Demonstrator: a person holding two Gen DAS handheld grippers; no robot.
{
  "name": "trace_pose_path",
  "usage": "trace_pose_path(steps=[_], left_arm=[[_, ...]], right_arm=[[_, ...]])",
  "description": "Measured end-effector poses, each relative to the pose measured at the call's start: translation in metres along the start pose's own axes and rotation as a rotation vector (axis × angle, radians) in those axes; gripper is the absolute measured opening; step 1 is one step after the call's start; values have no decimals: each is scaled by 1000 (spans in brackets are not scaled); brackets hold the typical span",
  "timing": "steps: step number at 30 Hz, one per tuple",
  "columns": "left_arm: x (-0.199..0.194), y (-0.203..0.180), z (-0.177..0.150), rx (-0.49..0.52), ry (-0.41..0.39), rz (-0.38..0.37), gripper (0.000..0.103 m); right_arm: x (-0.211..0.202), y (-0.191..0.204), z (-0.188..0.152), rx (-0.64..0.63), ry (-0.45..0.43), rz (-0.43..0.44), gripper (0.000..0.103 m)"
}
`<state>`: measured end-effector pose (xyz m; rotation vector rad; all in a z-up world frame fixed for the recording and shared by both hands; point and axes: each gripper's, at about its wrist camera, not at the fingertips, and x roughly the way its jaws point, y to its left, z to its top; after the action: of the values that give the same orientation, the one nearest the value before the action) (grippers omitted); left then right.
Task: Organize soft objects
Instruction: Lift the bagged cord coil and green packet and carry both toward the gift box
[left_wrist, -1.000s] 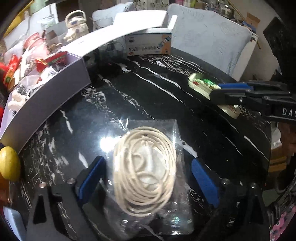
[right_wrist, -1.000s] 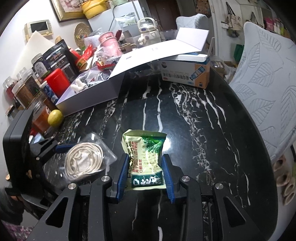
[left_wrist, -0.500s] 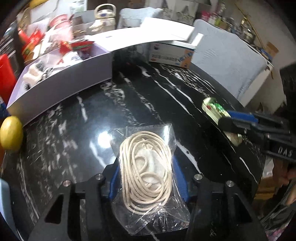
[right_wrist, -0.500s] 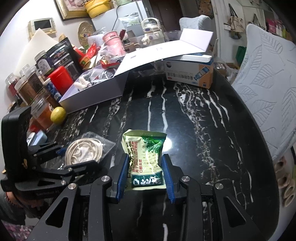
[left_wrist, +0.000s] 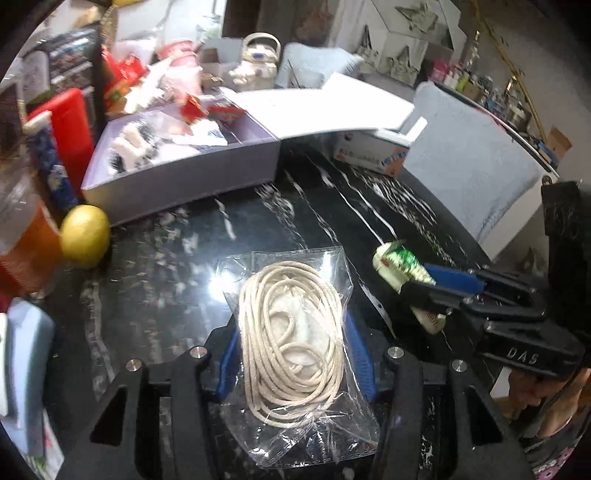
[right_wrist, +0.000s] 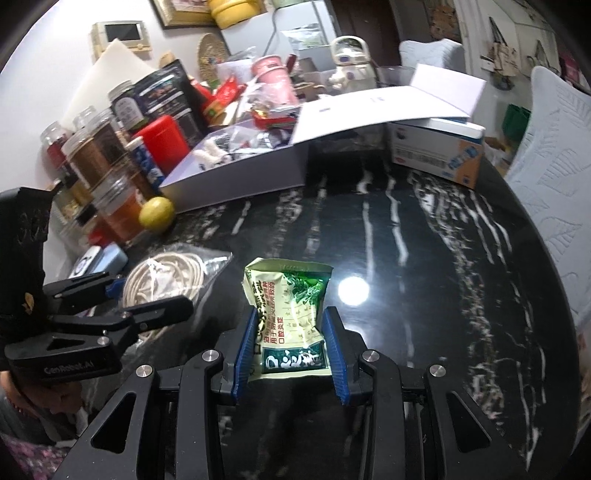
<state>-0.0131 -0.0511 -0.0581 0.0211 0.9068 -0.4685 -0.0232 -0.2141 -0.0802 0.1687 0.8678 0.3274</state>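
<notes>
My left gripper (left_wrist: 291, 332) is shut on a clear plastic bag of coiled cream cord (left_wrist: 291, 339) and holds it above the black marble table (left_wrist: 155, 295). The bag also shows in the right wrist view (right_wrist: 166, 277), in the left gripper (right_wrist: 147, 295). My right gripper (right_wrist: 290, 326) is shut on a green and cream packet (right_wrist: 288, 317) held over the table (right_wrist: 424, 277). The packet (left_wrist: 402, 269) and the right gripper (left_wrist: 439, 288) also show at the right of the left wrist view.
An open lavender box (left_wrist: 184, 173) holding several small items stands at the back left, its lid (right_wrist: 388, 107) folded back. A yellow lemon (left_wrist: 85, 234) lies beside it. Jars (right_wrist: 96, 158) and a red canister (right_wrist: 166, 138) crowd the left edge. A white-orange carton (right_wrist: 436, 151) sits at the back.
My left gripper closed on the cord bag, which lay between open jaws a second ago, and lifted it. The right gripper kept its grip on the packet and rose slightly.
</notes>
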Motion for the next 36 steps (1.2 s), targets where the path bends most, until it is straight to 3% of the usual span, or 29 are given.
trace_pose_path(steps=[13,24,36], left_arm=[[-55,23,9,-41,-144,77,51],[-83,33,36,-29,-255,68,51],[-94,58,90,-41,-357,23,51]], right_arm=[[-3,53,16,-103,-51,91,35],[-20,78,46,-141,-120,100,35],[-29,86,105,-175,-207,109,35]])
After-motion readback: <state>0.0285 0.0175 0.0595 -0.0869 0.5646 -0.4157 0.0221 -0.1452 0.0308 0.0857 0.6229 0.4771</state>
